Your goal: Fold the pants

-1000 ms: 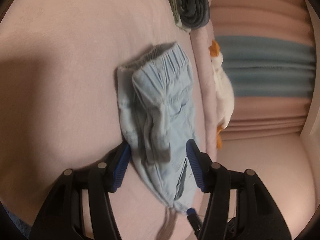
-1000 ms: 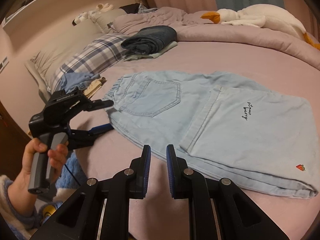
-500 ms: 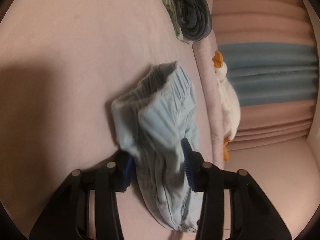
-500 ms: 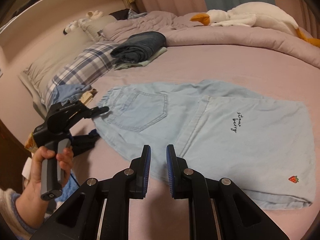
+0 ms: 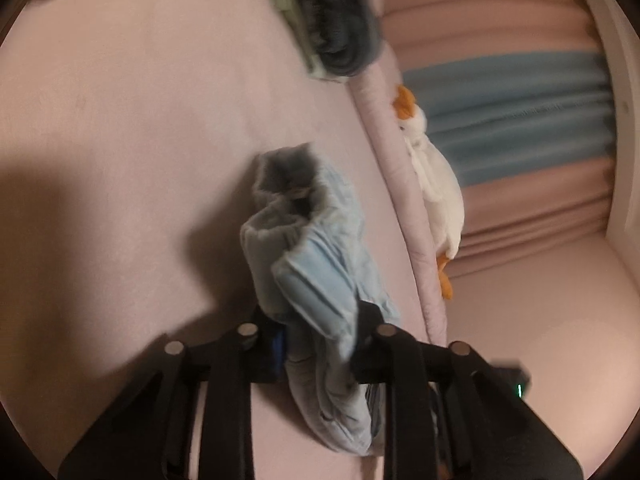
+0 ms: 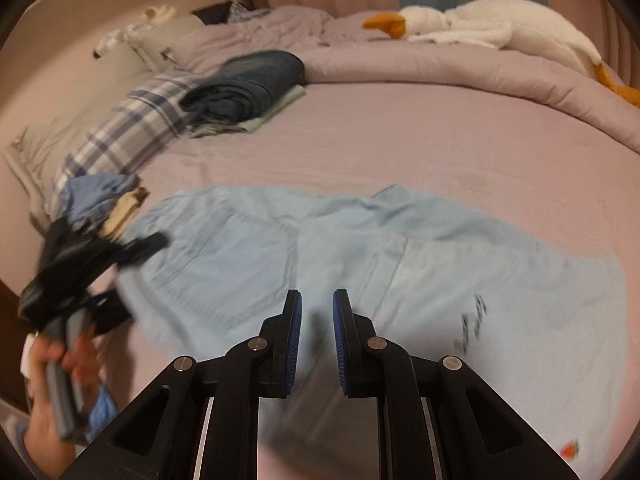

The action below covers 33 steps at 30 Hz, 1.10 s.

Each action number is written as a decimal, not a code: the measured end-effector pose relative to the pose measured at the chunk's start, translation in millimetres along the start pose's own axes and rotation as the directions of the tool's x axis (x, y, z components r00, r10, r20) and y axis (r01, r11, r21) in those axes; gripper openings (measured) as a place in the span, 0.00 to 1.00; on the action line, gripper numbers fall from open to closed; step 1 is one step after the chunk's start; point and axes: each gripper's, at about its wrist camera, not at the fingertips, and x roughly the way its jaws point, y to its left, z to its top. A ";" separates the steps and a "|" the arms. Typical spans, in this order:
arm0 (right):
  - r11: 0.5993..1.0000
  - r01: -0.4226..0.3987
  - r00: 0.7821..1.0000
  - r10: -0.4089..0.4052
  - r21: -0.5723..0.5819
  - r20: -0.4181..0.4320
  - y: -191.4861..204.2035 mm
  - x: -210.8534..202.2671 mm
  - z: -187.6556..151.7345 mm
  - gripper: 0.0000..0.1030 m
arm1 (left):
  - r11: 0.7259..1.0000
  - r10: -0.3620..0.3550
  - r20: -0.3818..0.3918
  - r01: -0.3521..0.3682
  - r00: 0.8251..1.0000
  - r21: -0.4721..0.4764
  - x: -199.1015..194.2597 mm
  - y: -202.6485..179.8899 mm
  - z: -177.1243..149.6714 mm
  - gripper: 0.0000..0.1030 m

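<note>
Light blue denim pants (image 6: pixel 360 248) lie partly folded on the pink bed, waistband to the left, a strawberry patch (image 6: pixel 570 449) at the lower right. My left gripper (image 5: pixel 320 344) is shut on the waistband end of the pants (image 5: pixel 316 264), which bunches up between its fingers; the gripper also shows in the right wrist view (image 6: pixel 100 272), blurred, at the pants' left edge. My right gripper (image 6: pixel 317 320) hovers just above the pants' near edge, its jaws a narrow gap apart with nothing between them.
A stack of folded dark jeans (image 6: pixel 248 80) lies at the back left beside a plaid pillow (image 6: pixel 132 128). A white goose plush (image 6: pixel 488 28) rests on the rolled pink duvet (image 6: pixel 440 68). Blue and beige clothes (image 6: pixel 104 196) sit by the pillow.
My left gripper has closed on the waistband and lifted it, bunching the cloth. The right gripper has moved forward over the pants' near edge. Both views are now blurred by motion.
</note>
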 end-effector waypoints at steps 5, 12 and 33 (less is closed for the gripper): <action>0.998 0.022 0.997 -0.018 0.059 -0.076 -9.6 43.8 25.3 0.14 | 0.986 -0.014 0.020 0.010 1.000 0.168 -10.1 -27.2 -7.5 0.21; 0.996 0.077 0.981 -0.066 0.054 -0.182 -3.6 57.2 25.2 0.14 | 0.980 -0.006 0.002 0.006 1.000 0.199 -6.1 -31.1 -6.7 0.21; 0.991 -0.116 0.980 0.126 0.068 -0.155 36.4 -33.6 -82.3 0.14 | 0.933 0.057 0.014 -0.058 0.998 0.356 -5.0 -83.2 -22.6 0.21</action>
